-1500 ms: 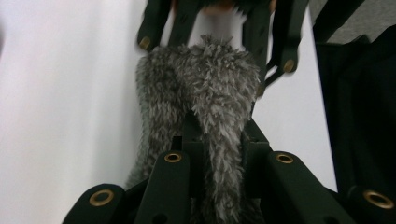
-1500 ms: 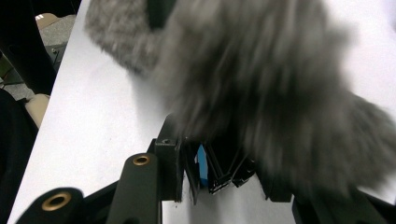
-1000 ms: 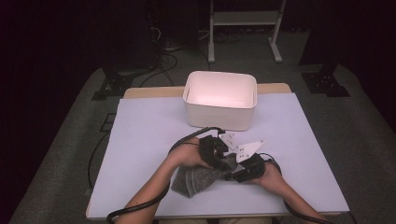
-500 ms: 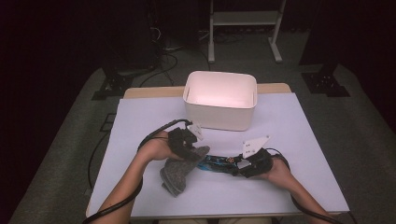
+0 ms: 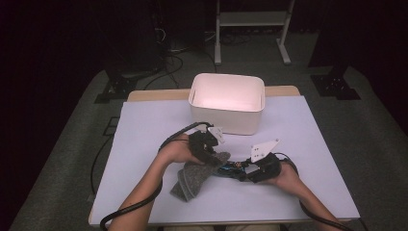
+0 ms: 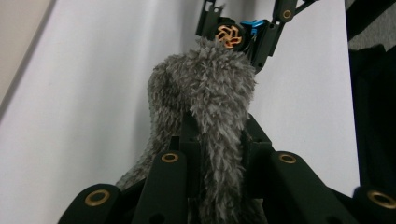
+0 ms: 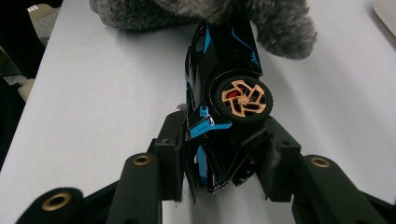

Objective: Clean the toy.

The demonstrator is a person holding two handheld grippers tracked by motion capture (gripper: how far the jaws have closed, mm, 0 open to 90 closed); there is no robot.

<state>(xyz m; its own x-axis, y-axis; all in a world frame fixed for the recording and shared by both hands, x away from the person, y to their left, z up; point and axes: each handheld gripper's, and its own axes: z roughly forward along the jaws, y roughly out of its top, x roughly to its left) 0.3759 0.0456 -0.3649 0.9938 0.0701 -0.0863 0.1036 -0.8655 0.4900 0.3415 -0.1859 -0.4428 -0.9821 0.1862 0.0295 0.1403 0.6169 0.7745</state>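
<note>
Plenty of bare white table (image 5: 144, 125) is left to the left and right of the work, though the front edge is close behind the hands and a white bin (image 5: 227, 102) is parked just beyond them. A fuzzy grey sock (image 5: 195, 175) is pinched in the left gripper (image 5: 207, 149), its shaggy pile draped over a glossy black-and-blue toy car (image 7: 223, 93) with copper-spoked wheels. The car's tail end is clamped by the right gripper (image 5: 255, 171), near the table's front middle.

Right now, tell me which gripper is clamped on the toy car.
The right gripper: its jaws pinch the black-and-blue toy car. The left gripper grips the grey fuzzy cloth instead.
</note>
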